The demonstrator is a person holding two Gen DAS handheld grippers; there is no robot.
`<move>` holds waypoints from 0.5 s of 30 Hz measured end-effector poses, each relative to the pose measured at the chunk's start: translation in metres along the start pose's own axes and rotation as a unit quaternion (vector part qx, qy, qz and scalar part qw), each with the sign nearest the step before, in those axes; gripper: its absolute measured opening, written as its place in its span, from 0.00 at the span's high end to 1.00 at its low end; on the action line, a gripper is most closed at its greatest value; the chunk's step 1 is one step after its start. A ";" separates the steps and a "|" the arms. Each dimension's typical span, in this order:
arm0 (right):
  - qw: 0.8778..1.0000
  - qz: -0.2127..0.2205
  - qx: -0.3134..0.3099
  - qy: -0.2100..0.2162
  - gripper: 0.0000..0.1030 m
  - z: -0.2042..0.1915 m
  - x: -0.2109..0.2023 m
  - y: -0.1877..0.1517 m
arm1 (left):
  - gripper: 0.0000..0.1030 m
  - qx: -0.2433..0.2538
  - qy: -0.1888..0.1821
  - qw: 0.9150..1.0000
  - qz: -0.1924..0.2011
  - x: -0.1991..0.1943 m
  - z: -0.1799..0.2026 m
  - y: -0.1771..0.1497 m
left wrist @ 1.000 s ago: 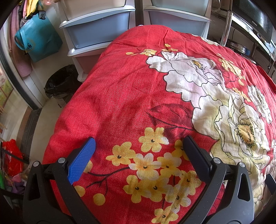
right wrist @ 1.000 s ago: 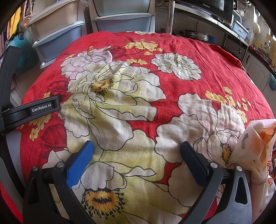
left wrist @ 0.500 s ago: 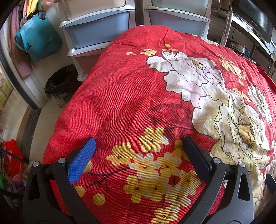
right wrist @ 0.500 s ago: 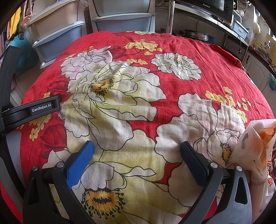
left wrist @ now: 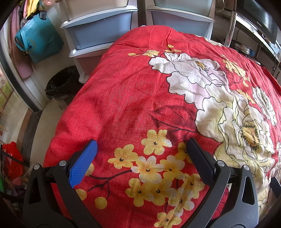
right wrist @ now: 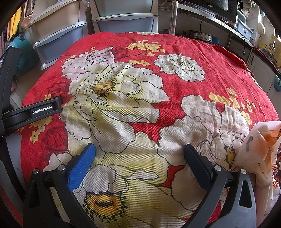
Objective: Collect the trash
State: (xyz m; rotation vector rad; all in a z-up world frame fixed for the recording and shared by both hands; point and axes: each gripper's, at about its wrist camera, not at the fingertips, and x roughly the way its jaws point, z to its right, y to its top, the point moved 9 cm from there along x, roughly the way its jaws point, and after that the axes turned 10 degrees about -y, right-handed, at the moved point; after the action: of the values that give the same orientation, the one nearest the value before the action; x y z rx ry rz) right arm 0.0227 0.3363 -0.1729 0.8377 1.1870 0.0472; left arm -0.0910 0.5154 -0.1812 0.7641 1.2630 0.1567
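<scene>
Hovering over the red floral cloth, the left gripper and right gripper both gaped wide, holding nothing. A crumpled plastic bag lay at the cloth's right edge, likely the next pickup; a black-lined bin stood beyond its left edge

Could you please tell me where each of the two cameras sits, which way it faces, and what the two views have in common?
Left wrist: sits behind the open left gripper, looking across the red floral cloth toward the stacked drawers and the black-lined bin.
Right wrist: sits behind the open right gripper, facing the cloth's big flowers, with a plastic bag at right; the left gripper's body shows at left.
Shared: the cloth, the drawers, the shelf appliance.
</scene>
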 end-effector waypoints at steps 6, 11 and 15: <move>1.000 0.000 0.000 0.000 0.05 0.000 0.000 0.000 | 0.09 0.002 0.003 1.000 0.000 0.000 0.000 0.000; 1.000 0.000 0.000 0.000 0.05 0.000 0.000 0.000 | 0.09 0.007 0.009 1.000 -0.001 0.000 0.003 -0.001; 1.000 0.000 0.000 0.000 0.05 0.000 0.000 0.000 | 0.09 0.005 0.005 1.000 -0.003 0.001 0.004 -0.001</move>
State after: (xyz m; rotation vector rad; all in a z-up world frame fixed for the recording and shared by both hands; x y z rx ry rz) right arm 0.0228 0.3362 -0.1729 0.8380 1.1875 0.0472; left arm -0.0875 0.5130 -0.1824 0.7687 1.2766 0.1495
